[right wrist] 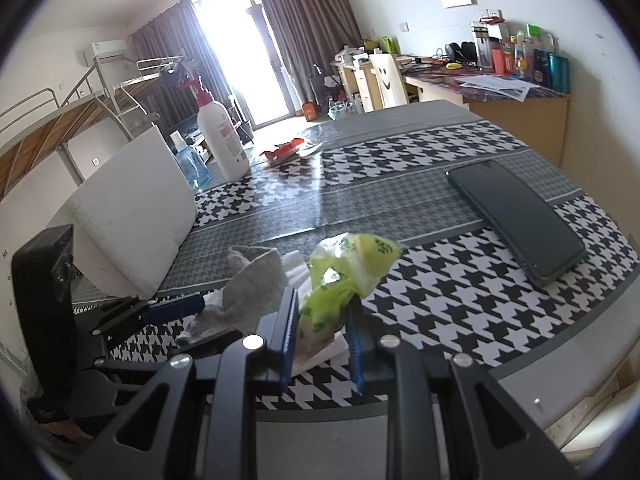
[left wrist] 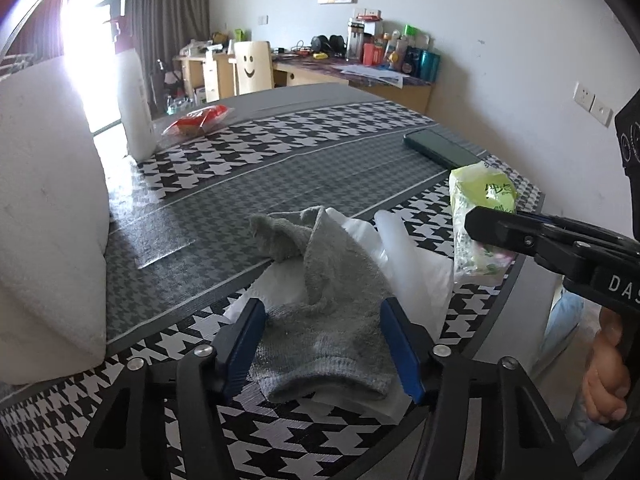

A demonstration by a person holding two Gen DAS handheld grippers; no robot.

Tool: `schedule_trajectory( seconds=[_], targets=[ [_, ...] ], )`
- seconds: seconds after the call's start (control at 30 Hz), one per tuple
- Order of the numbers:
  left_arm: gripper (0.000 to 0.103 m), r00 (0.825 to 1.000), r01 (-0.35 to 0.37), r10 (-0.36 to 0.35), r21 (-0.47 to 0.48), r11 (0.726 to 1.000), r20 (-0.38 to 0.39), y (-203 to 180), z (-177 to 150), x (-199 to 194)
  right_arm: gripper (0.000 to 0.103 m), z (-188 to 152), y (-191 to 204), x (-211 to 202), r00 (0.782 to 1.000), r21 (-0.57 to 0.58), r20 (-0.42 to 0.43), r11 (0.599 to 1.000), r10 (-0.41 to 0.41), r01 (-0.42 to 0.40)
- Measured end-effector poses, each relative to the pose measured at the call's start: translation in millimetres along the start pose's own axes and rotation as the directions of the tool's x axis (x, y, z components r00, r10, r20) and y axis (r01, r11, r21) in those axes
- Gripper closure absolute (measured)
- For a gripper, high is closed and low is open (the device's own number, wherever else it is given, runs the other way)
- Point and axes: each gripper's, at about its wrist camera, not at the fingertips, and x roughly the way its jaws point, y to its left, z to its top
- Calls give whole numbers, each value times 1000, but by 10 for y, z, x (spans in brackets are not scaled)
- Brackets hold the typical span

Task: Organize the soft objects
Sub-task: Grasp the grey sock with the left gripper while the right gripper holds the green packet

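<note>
- Your tablecloth [left wrist: 280,152]: black-and-white houndstooth bands alternating with fine grey check.
- Sock [left wrist: 320,320] in front of you: plain grey.
- Tissue [left wrist: 280,280] beneath it: white.
- Packet [right wrist: 344,268]: lime green with darker green print, clear and white lower down.
- Phone [right wrist: 516,216]: dark green-black.
- Foam block [right wrist: 136,208]: white.
- Bottle [right wrist: 224,136]: white, red pump.
- Wrapper [left wrist: 196,120]: red.
- Your finger pads [left wrist: 404,352]: blue on black frames.

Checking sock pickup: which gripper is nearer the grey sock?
Left. The left gripper straddles the grey sock, a finger on each side. The right gripper is beside it, clamped on the green tissue pack.
</note>
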Motion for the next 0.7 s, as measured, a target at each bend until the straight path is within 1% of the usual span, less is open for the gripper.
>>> schedule_trajectory(
  seconds=[0.07,0.1,0.13,0.2,0.23,0.3,0.33,0.43,0.57,0.7],
  targets=[
    [46,1000,0,0,6,1000,-6,-12,-9,15,76,-14,-24,-10,1000,2,0,1000,0,0],
    [49,1000,2,-2,9,1000,-9,-18,-11,25,76,-17,-22,-4,1000,3,-1,1000,1,-1],
    [55,1000,-5,6,18,1000,-9,-31,-15,31,76,-20,-24,0,1000,4,-2,1000,1,-1],
    [63,999,-37,38,36,999,-6,-43,-19,46,76,-21,-33,8,1000,6,-3,1000,0,0],
    [70,999,-44,44,39,998,-6,-38,-12,49,76,-23,-40,5,1000,8,-2,1000,0,0],
    [80,999,-48,49,50,998,-8,-48,-10,40,76,-22,-48,-5,1000,11,0,1000,-1,1],
    [83,999,-49,50,59,997,-8,-60,-11,39,76,-22,-56,-13,1000,14,2,1000,-1,1],
    [87,999,-43,44,69,997,-9,-84,-15,25,76,-29,-68,-26,1000,17,4,1000,-3,3],
    [87,1000,-21,20,72,997,15,-87,15,-80,76,-27,-62,-45,1000,17,8,1000,-2,2],
    [87,999,-14,12,63,998,42,-46,23,-202,76,-28,-28,-59,1000,7,13,1000,1,-1]
  ],
)
